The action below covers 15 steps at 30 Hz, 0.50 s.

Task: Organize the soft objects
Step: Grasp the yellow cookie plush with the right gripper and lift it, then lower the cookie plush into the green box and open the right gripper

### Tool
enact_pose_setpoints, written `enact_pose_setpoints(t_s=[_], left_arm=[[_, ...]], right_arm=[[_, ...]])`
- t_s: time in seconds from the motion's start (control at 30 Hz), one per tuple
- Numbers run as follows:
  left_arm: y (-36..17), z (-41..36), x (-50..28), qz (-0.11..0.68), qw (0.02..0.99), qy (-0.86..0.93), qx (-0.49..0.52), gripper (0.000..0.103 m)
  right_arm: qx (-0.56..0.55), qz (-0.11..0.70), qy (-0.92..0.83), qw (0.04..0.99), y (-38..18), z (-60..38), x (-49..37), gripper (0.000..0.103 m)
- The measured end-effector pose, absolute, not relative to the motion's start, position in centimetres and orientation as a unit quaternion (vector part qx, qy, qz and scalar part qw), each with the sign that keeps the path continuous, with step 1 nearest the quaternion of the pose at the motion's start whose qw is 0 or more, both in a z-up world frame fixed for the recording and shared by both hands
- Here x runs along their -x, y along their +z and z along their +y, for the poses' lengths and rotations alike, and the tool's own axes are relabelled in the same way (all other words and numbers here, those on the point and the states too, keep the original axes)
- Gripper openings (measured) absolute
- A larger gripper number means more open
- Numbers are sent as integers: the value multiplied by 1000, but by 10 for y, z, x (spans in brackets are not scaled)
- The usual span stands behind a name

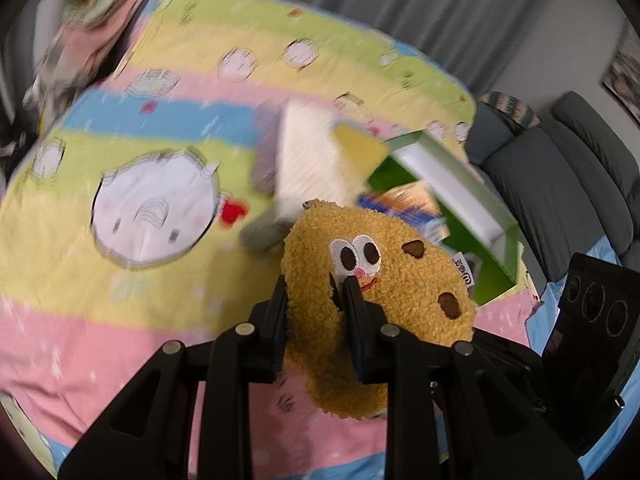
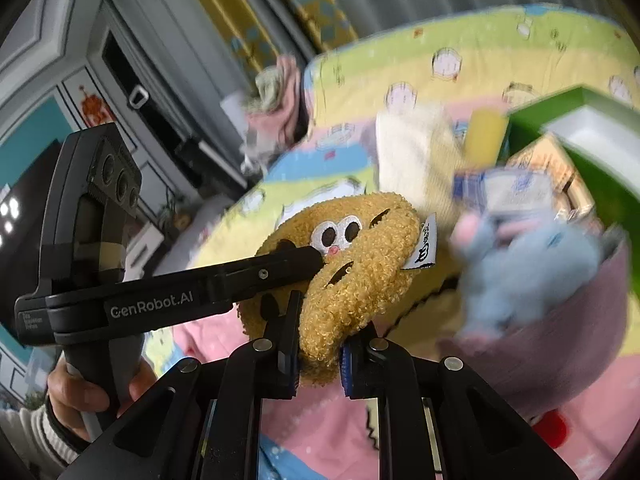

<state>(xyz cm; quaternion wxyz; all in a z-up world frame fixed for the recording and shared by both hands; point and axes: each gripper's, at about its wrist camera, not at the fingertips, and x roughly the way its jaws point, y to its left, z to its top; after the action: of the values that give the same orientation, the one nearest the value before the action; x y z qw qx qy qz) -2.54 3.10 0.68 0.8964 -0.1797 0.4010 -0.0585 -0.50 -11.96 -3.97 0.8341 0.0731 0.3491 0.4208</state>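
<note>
Cookie plush [image 1: 376, 280] between both grippers' jaws

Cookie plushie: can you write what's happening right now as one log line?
left claw: shut on cookie plushie | right claw: shut on cookie plushie | held above striped quilt | green box: open

The right gripper [image 2: 316, 354] has its two fingers closed on the lower edge of a tan cookie plush [image 2: 352, 276] with stitched eyes, held above a striped quilt [image 2: 480, 44]. The left gripper [image 2: 296, 258] reaches in from the left of those fingers, its fingertip pressed on the plush's face. To the right of the fingers lies a blurred grey-blue plush [image 2: 524, 276], with a green box [image 2: 592, 148] beyond it.
</note>
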Motion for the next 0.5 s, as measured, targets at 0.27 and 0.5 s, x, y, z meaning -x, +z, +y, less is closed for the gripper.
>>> enact_pose_setpoints(t_s=[0.27, 0.5], left_arm=[[53, -33, -27, 374, 912, -115, 120, 26], [57, -94, -90, 381, 906, -156, 100, 28]], right_arm=[[-85, 284, 365, 882, 4, -183, -18, 17], [-129, 280, 292, 905, 13, -247, -62, 17]])
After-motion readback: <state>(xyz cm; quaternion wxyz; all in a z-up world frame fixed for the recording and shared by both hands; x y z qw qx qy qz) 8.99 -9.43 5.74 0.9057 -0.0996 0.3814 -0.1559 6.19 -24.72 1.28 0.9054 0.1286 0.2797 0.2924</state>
